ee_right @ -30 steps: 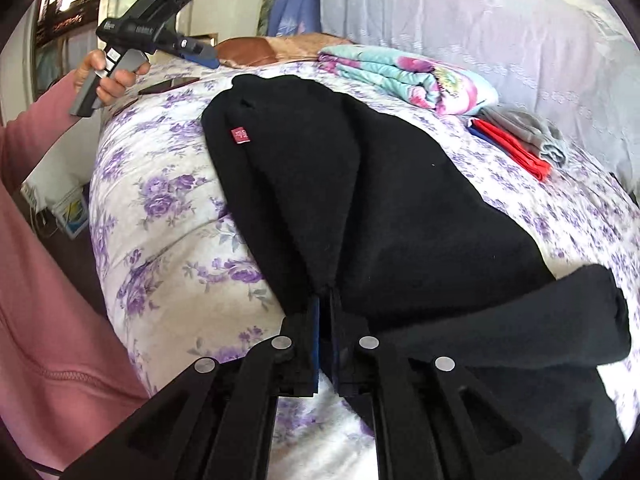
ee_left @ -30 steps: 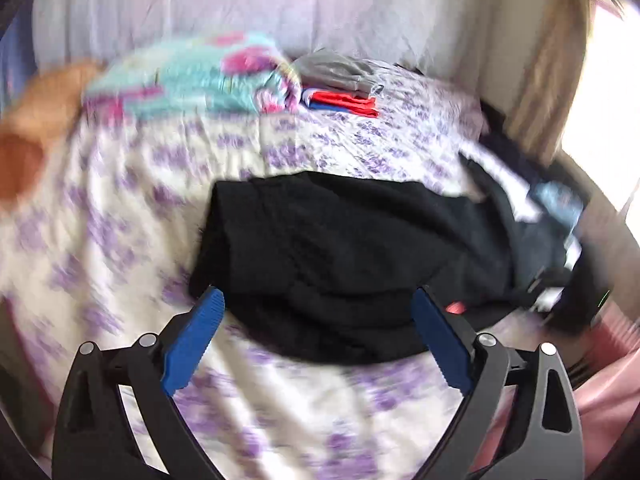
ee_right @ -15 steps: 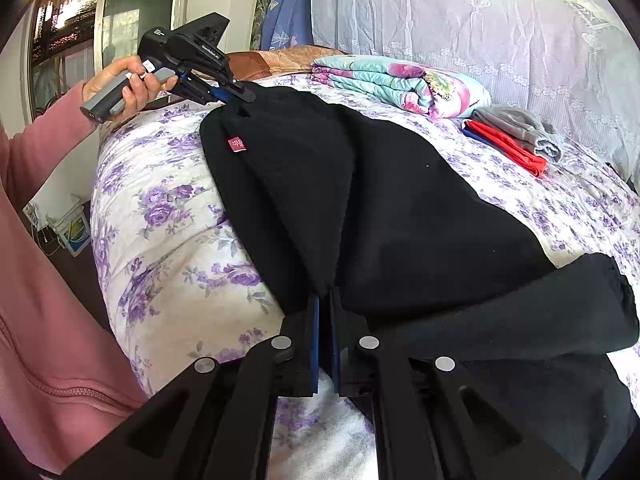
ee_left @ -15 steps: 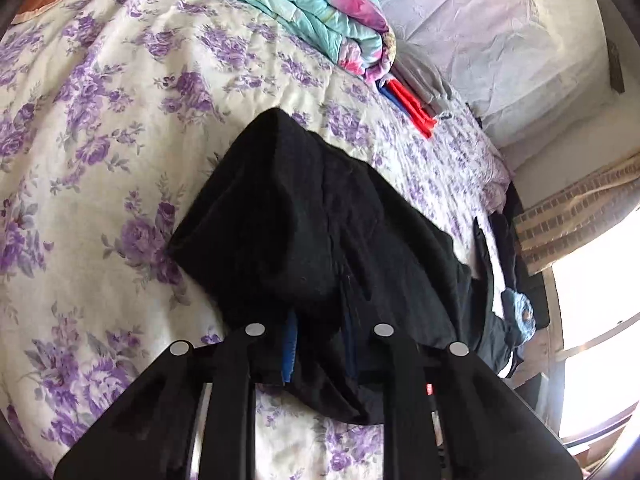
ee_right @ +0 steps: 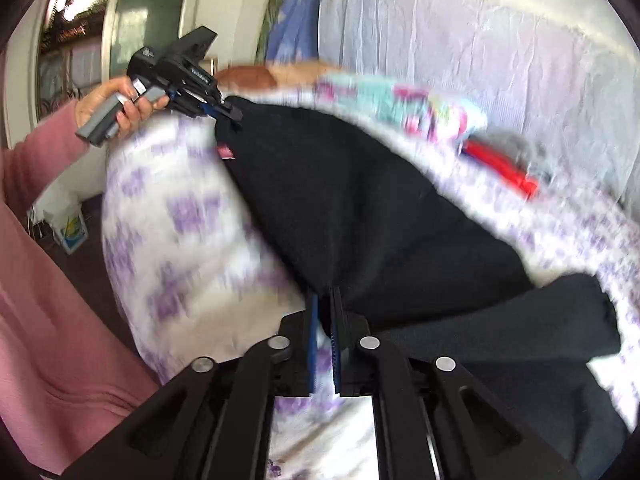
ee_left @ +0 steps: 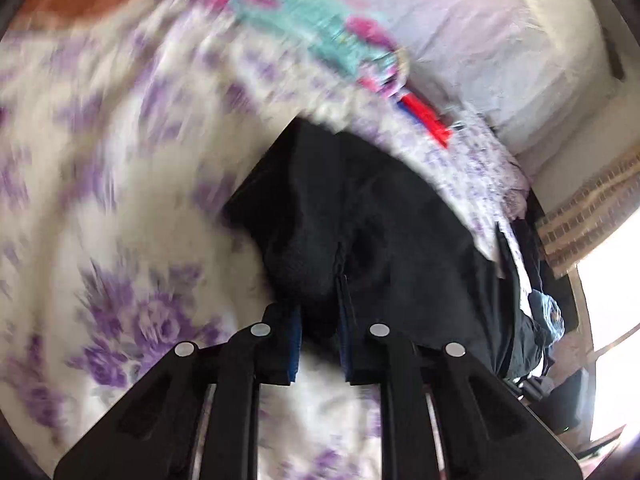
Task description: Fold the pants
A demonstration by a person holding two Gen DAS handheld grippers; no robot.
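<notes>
- Across the bed, on the white cotton bedspread with purple flowers (ee_right: pixel 176 248), lie the black fleecy pants (ee_right: pixel 360 216), a soft, matte, slightly nubby cloth spread in a broad wedge.
- Their long axis runs from the right wrist camera away toward the far left corner of the bed, where the cloth narrows to a point; a small red label (ee_right: pixel 226 153) sits near that far end.
- One dark leg or flap (ee_right: pixel 532 320) lies folded across at the lower right, its end rounded; its lower part is cut off by the edge of the view.
- The right gripper (ee_right: pixel 325 312) has its blue-lined black jaws nearly together, pinching the near edge of the pants.
- The left gripper (ee_left: pixel 320 320) is clamped on a bunched fold of the same cloth, which fills the narrow gap between its blue pads; from the right wrist view it (ee_right: pixel 224 114) bites the far point of the pants, held by a hand (ee_right: pixel 120 104) in a pink sleeve (ee_right: pixel 48 152).
- Beyond the pants lies a folded turquoise blanket with pink flowers (ee_right: pixel 400 100), and beside it a red and blue folded garment (ee_left: pixel 428 120), both smeared by motion blur.
- A pale wrinkled headboard cover (ee_right: pixel 480 40) backs the bed.
- Dark heaped clothing (ee_left: pixel 532 292) at the bed's right edge is too blurred to identify.
</notes>
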